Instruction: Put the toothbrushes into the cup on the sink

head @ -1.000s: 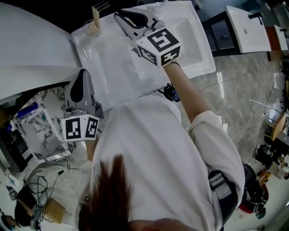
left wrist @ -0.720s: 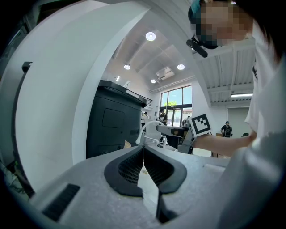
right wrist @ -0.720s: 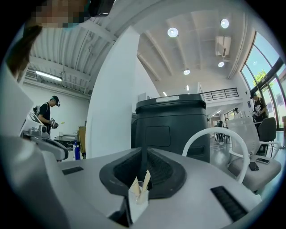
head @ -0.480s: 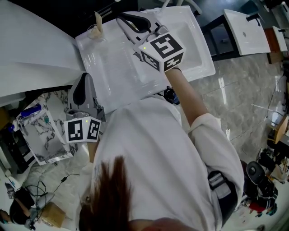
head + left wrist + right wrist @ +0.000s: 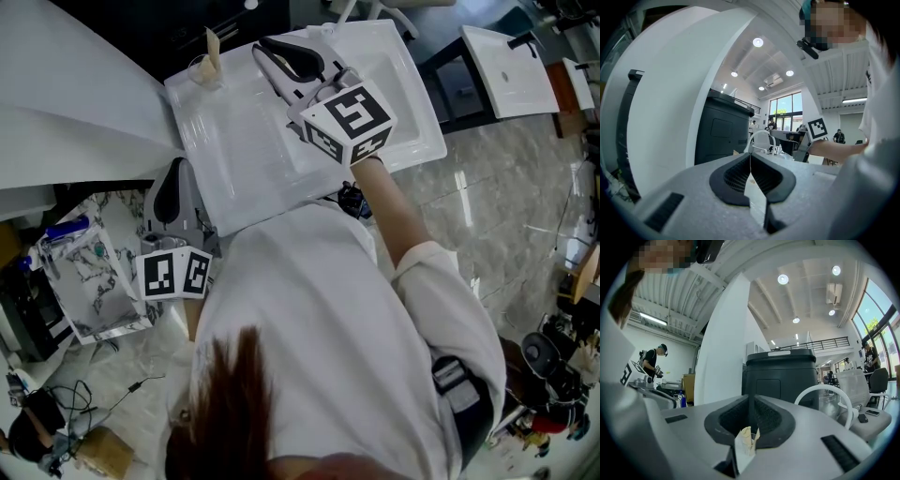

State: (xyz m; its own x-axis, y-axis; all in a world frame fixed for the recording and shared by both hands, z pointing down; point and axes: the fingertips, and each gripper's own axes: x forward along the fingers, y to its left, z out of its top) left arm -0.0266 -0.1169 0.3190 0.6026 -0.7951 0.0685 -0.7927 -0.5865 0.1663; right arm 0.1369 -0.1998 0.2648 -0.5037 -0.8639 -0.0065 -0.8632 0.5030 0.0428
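Right gripper (image 5: 272, 52), shut, seems lifted slightly over the sink (image 5: 234, 150).

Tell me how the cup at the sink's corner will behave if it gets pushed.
The cup looks small and see-through, so probably light; on the glossy sink it would likely slide. The toothbrush stands well above its rim, so a high push may tip it. It sits close to the edge, so it could fall off.

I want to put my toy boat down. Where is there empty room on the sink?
The sink has a flat part that is bare between the cup and the right gripper. The basin to that gripper's right looks bare too. Crowded: the cup's far corner and under the right gripper.
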